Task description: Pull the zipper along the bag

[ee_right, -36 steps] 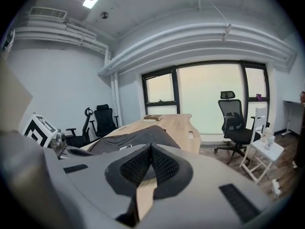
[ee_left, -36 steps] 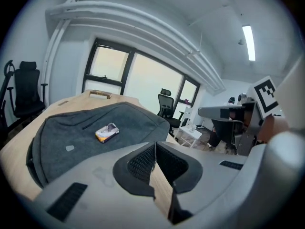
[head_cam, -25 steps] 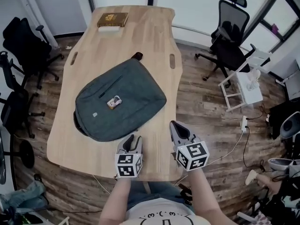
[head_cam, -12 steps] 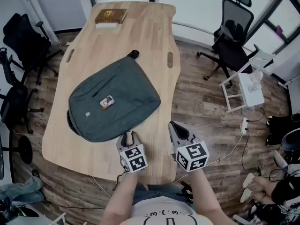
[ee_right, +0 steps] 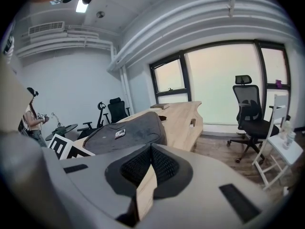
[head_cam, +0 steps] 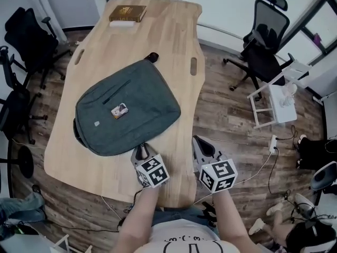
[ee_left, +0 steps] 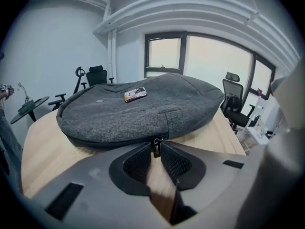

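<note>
A grey backpack (head_cam: 126, 107) lies flat in the middle of the wooden table (head_cam: 163, 36), with a small label (head_cam: 119, 110) on top. My left gripper (head_cam: 140, 149) is at the bag's near edge. In the left gripper view the bag (ee_left: 143, 109) fills the middle, and the gripper (ee_left: 156, 150) is shut on the dark zipper pull (ee_left: 156, 146), which hangs from the seam between the two tips. To the right, my right gripper (head_cam: 196, 140) hovers by the table's edge, clear of the bag. Its pads meet in the right gripper view (ee_right: 151, 148), holding nothing, with the bag (ee_right: 126, 135) to the left.
A brown book (head_cam: 128, 13) lies at the table's far end. Black office chairs stand at the right (head_cam: 266, 41) and left (head_cam: 26, 41). A white stand (head_cam: 276, 101) and cables are on the floor at the right.
My left gripper has moved forward and tipped downward to the bag's near edge. The right gripper has hardly shifted.
</note>
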Motion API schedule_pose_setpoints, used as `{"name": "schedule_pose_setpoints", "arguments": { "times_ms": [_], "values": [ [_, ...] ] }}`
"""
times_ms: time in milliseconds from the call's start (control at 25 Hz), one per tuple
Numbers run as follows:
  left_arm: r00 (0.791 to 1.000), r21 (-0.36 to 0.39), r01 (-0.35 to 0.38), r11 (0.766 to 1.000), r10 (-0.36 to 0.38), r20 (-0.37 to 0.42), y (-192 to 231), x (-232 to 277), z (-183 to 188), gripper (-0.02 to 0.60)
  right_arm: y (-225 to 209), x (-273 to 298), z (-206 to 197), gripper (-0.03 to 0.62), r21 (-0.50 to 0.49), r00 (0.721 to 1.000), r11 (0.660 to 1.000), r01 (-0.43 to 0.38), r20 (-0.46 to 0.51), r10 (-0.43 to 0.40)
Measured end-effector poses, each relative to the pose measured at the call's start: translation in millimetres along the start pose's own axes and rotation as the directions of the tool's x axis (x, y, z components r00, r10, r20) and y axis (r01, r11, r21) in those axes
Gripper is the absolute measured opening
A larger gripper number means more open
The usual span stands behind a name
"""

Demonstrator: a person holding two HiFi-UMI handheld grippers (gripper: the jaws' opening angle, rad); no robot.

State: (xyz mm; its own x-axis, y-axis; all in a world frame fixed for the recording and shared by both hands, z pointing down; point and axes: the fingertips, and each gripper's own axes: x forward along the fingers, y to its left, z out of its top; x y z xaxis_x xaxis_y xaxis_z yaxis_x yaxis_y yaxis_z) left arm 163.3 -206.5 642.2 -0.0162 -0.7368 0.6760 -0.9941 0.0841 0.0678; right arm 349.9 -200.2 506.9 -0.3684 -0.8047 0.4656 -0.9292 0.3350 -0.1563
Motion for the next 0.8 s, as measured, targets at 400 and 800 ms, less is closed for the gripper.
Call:
{"name": "schedule_pose_setpoints", "arguments": {
  "times_ms": [400, 800],
  "values": [
    [0.947, 0.04, 0.313, 0.949, -0.308, -0.096, -5.5, 7.2, 0.4, 0.055, 21.7, 15.0, -0.7, 0.052, -0.011, 0.999, 0.999, -0.042, -0.006, 0.042],
    [0.861, 0.058, 0.496, 0.867, -0.482, -0.162, -18.9, -8.4, 7.3, 0.018, 29.1, 21.9, 10.8, 0.052, -0.049, 0.998, 0.997, -0.066, -0.023, 0.065]
  ]
}}
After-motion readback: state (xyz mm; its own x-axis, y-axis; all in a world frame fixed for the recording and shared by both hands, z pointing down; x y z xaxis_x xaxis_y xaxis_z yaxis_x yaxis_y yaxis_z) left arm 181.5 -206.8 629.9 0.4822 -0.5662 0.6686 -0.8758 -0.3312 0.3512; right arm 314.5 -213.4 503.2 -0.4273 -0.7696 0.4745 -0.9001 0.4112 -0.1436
